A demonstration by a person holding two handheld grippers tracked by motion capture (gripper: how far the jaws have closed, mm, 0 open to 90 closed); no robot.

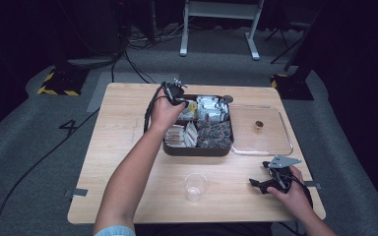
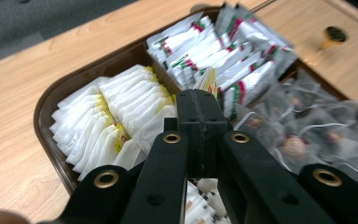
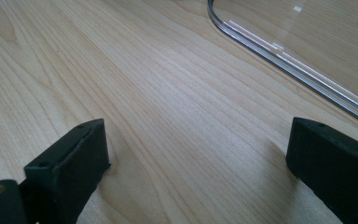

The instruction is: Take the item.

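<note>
Wood table (image 1: 128, 147) comes first, big and light brown, with a dark floor around it. Next biggest is the brown tray (image 1: 197, 150) in the middle of the table, split into boxes full of small packets. White packets (image 2: 107, 116) fill its left box, packets with red and green marks (image 2: 228, 51) fill the far box, and see-through bags (image 2: 303, 121) fill the right one. A clear lid (image 1: 263, 130) lies flat just right of the tray. A clear cup (image 1: 196, 186) stands near the person, on the near side of the tray. The left gripper (image 2: 201, 100) hangs over the tray, its jaws squeezed together on one small packet (image 2: 208, 80) with yellow on it. The right gripper (image 3: 196, 154) rests low over bare wood near the lid, jaws wide apart.
</note>
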